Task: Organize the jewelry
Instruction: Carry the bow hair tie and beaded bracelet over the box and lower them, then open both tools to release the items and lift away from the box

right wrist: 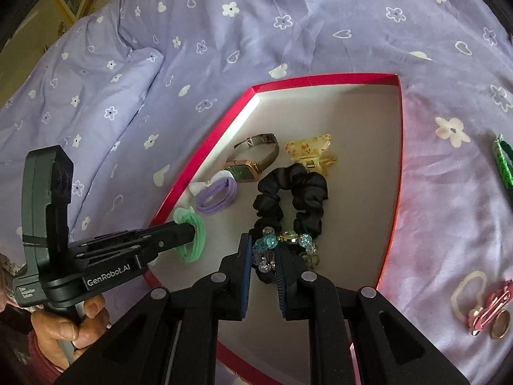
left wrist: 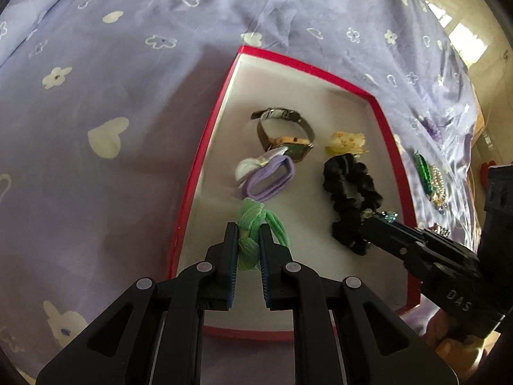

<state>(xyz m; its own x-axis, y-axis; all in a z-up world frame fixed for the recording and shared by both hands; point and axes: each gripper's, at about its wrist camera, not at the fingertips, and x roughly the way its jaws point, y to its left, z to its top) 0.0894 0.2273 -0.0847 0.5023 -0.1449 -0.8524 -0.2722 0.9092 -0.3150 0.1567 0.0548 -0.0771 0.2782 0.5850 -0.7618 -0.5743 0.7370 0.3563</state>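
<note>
Red-rimmed box (right wrist: 323, 79) with a pale floor sits on a lilac bedsheet (right wrist: 243, 38) printed with flowers and hearts. Left gripper (left wrist: 248, 237) pinches the green hair tie (left wrist: 256, 224) near the box's left wall; the tie's loop stretches away from the fingers toward the purple hair tie (left wrist: 269, 178), which lies just beyond it, long axis slanting up to the right. Right gripper (right wrist: 262, 256) is closed on a beaded bracelet (right wrist: 272, 243), blue and clear beads, resting against the black scrunchie (right wrist: 290, 199). Watch (right wrist: 248, 163) and yellow claw clip (right wrist: 312, 152) lie farther back. Outside the box at right: green clip (right wrist: 503, 166), pink clip (right wrist: 487, 308), pale ring-shaped tie (right wrist: 465, 292).
</note>
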